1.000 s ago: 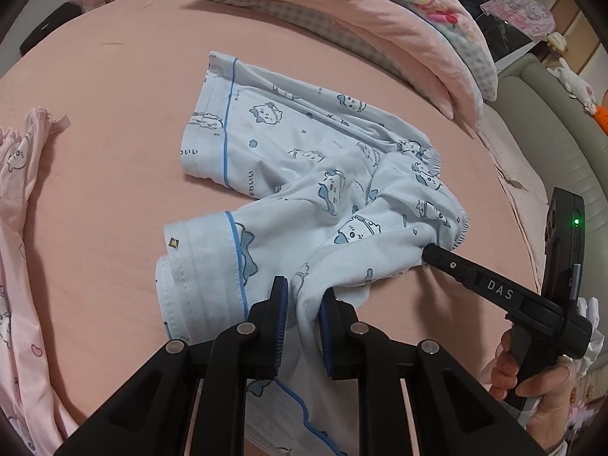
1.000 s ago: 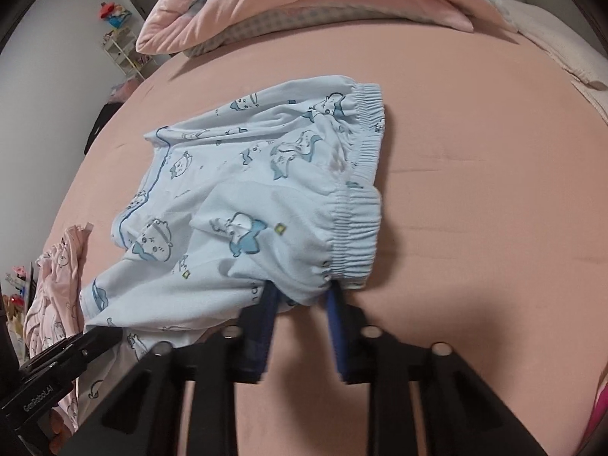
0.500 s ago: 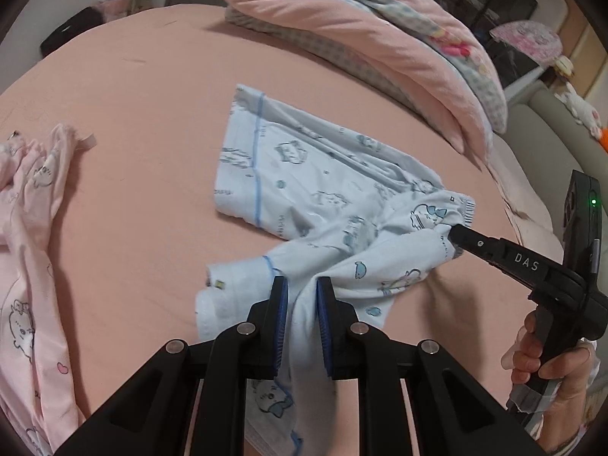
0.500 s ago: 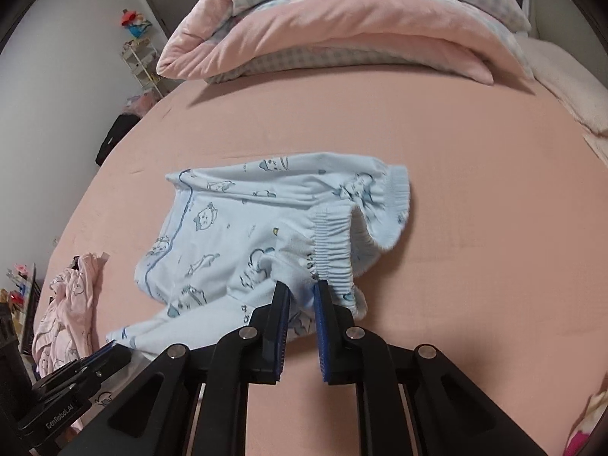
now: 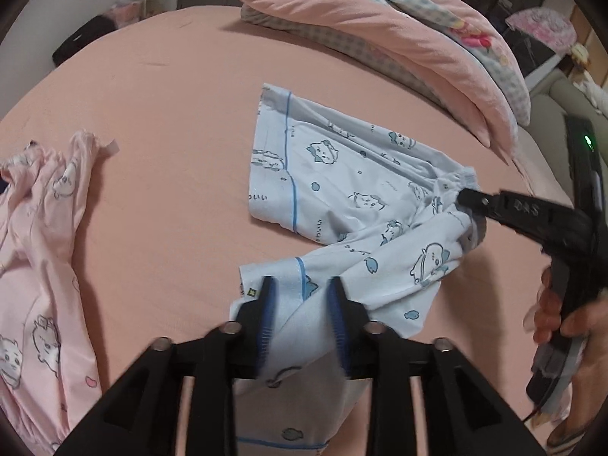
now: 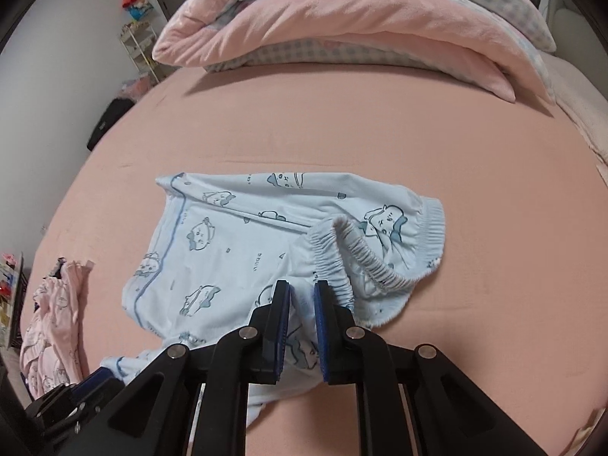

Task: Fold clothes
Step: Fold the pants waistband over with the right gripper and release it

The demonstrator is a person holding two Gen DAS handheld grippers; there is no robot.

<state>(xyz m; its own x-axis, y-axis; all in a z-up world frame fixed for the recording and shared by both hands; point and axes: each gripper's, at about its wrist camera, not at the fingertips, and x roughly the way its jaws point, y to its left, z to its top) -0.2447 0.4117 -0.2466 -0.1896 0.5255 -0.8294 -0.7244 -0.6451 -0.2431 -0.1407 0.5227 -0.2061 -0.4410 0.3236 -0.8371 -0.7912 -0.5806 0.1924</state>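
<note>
Light blue shorts (image 5: 342,174) with cartoon prints lie crumpled on the pink bed sheet (image 5: 171,114). One leg is spread flat, and the other runs back towards me. My left gripper (image 5: 300,304) stands over that near leg's hem. Its jaws are opening; cloth lies loosely between the blue pads, which do not press on it. My right gripper (image 6: 302,304) is shut on the elastic waistband (image 6: 361,258) and holds it bunched and raised. From the left wrist view the right gripper (image 5: 466,205) pinches the waistband at the shorts' right end.
A folded pink and checked quilt (image 6: 342,30) fills the bed's far side. A pink printed garment (image 5: 41,247) lies crumpled at the left edge. A hand (image 5: 562,323) holds the right gripper's handle. A shelf (image 6: 140,45) and a dark bag (image 6: 106,121) stand beyond the bed.
My left gripper's jaws have parted and released the leg cloth they pinched. The right gripper closed on the waistband, then lifted and drew it away, so the shorts lie more stretched out.
</note>
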